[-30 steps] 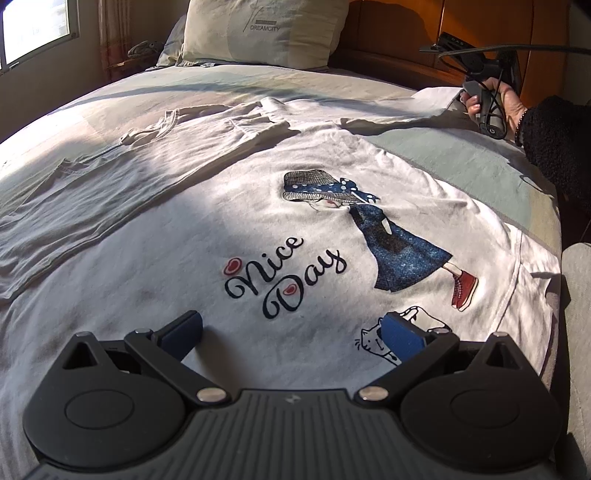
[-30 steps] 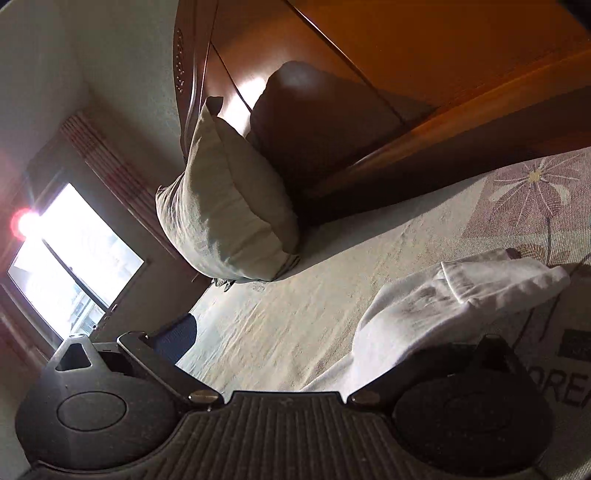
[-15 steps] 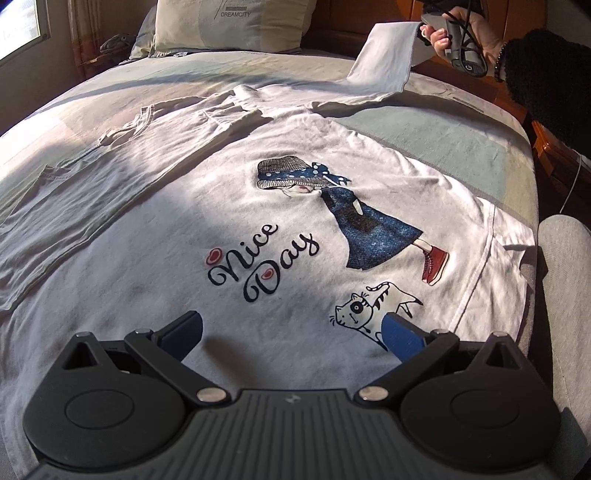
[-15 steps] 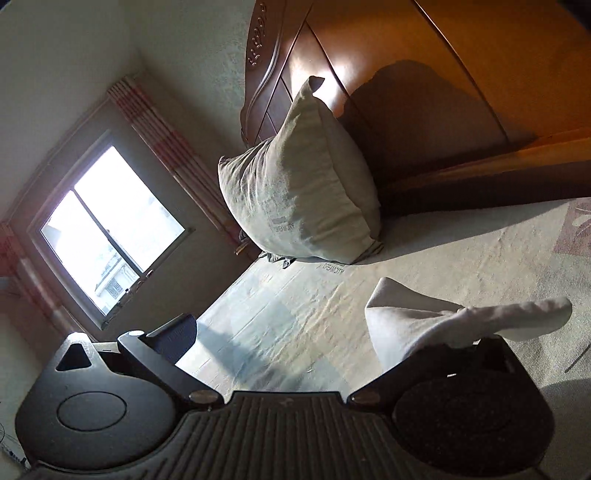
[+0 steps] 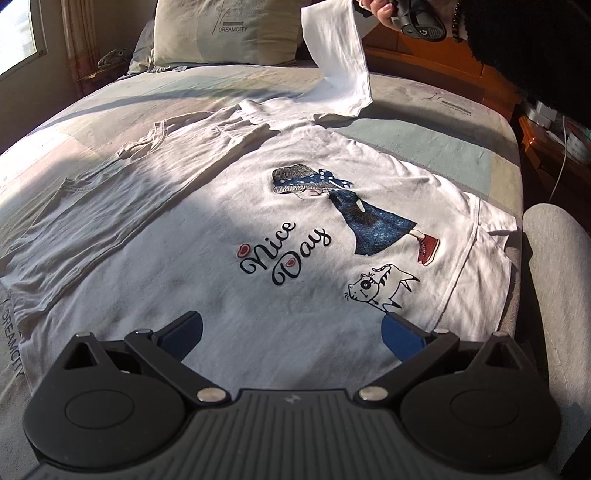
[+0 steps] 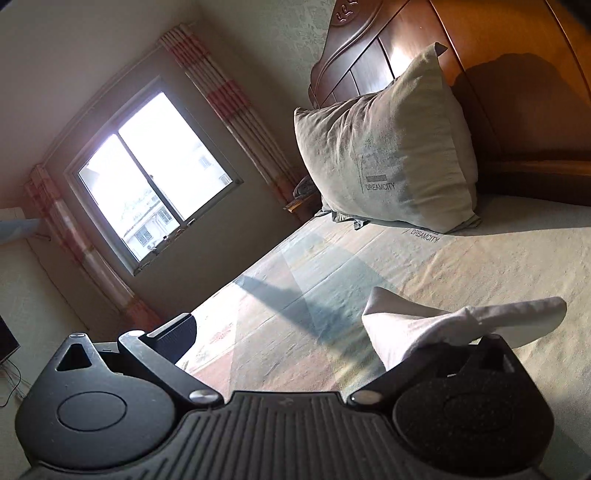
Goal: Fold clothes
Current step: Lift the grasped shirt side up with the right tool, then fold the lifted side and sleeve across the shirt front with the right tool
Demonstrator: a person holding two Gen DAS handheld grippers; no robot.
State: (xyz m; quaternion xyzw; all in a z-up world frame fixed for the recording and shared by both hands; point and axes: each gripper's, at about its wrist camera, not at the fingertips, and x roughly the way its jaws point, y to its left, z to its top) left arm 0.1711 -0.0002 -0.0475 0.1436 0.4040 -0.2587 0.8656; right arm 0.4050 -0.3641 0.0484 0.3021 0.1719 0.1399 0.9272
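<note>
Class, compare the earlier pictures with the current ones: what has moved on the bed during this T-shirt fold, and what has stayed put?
The right gripper has lifted the white sleeve from the bedsheet up toward the pillow, the cloth draped over one finger. The left gripper stays open above the hem, holding nothing. The printed T-shirt body and the grey garment lie unmoved.

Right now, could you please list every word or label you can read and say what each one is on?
"Nice Day": white T-shirt, printed script.
"DREAMCITY": pillow.
"DREAMCITY": bed sheet, in front of the pillow.
"DREAMCITY": sheet's near-left edge, sideways.
Sheet's far-right logo: too blurred.
</note>
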